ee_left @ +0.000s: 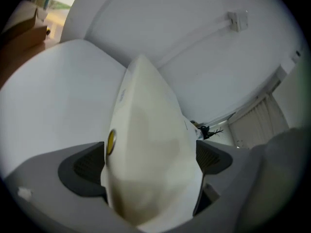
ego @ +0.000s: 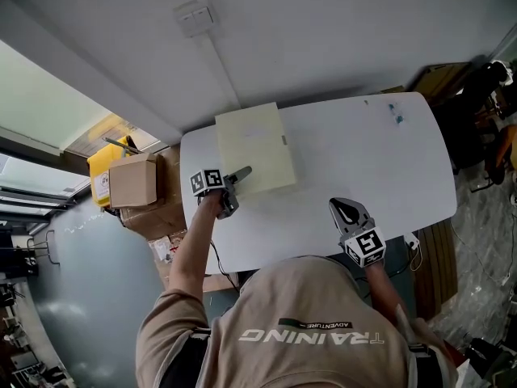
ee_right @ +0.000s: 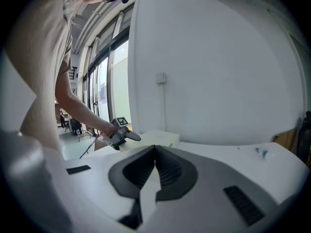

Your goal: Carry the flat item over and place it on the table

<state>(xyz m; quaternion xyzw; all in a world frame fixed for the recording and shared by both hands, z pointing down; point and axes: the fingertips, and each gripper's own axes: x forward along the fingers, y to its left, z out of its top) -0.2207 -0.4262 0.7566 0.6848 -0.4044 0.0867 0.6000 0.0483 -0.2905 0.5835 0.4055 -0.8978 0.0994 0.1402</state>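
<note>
Head view: the flat cream case [ego: 254,148] lies on the white table's [ego: 363,160] far left corner, with the left gripper [ego: 242,173] at its near edge.

Left gripper view: the jaws stand wide with the case between them, unpressed. This looks like the release; next, back straight out without dragging the case.

Right gripper view: the right gripper [ee_right: 155,149] has its jaws together, empty.

shirt back [ego: 323,354]: "TRAINING", large pale letters, upside down in head view | small dark patch [ego: 317,324] just above: "ADVENTURE" | elsewhere: nothing legible
</note>
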